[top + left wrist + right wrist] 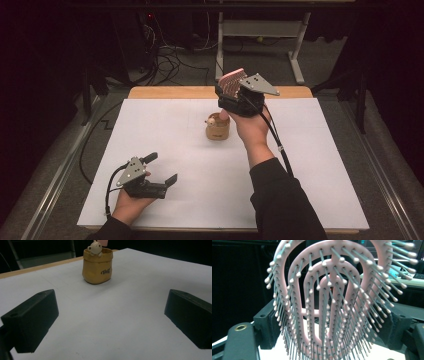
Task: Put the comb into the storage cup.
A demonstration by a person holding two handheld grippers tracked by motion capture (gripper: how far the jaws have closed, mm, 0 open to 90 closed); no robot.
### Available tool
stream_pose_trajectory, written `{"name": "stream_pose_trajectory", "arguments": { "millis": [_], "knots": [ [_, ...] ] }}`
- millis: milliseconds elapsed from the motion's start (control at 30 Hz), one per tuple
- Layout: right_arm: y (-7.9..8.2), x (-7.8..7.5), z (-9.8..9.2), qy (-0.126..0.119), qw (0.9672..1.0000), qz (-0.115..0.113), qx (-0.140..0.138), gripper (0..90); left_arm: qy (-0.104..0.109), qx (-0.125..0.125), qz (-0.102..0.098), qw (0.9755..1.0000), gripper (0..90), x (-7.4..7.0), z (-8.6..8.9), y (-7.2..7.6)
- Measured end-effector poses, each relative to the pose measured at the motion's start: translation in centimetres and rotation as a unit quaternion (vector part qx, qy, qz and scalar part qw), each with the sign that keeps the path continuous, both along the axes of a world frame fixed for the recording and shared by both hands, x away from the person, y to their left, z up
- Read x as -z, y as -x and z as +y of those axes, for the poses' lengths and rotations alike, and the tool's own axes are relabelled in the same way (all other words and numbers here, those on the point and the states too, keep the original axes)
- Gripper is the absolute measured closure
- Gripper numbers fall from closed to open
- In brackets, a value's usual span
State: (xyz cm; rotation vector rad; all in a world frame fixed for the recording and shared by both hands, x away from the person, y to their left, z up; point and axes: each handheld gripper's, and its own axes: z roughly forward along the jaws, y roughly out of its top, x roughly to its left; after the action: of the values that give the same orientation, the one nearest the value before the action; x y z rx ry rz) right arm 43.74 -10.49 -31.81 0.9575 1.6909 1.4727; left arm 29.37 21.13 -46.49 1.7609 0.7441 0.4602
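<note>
My right gripper [234, 95] is shut on a pink vented hairbrush [232, 80] with grey ball-tipped bristles, held in the air just behind and above a small tan pot [217, 129]. In the right gripper view the brush head [324, 302] stands upright between the two black jaws, bristles facing the camera. A little cream bear figure [95, 247] peeks over the rim of the pot [98, 266], which stands upright at mid-table. My left gripper [161, 168] rests low at the front left, open with nothing between its jaws, and points toward the pot from well short of it [110, 317].
A white sheet [300, 165] covers the wooden table [170, 92]. Behind the table stand a white desk frame [300, 50] and a tangle of cables [170, 60] on the floor. Metal rails run along both sides.
</note>
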Motion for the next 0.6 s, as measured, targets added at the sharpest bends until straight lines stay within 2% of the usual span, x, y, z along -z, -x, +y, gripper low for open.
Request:
{"name": "stream_pose_trajectory", "arguments": {
  "millis": [533,600],
  "knots": [
    [-0.8,1.7,1.2,-0.004,0.9997,0.023,-0.01,19.9,0.002,0.006,0.001,1.0,0.0,0.0,-0.1,0.1],
    [-1.0,2.0,1.3,0.003,0.9997,0.024,-0.008,19.9,0.003,0.006,0.002,1.0,0.0,0.0,-0.1,0.1]
  ]
}}
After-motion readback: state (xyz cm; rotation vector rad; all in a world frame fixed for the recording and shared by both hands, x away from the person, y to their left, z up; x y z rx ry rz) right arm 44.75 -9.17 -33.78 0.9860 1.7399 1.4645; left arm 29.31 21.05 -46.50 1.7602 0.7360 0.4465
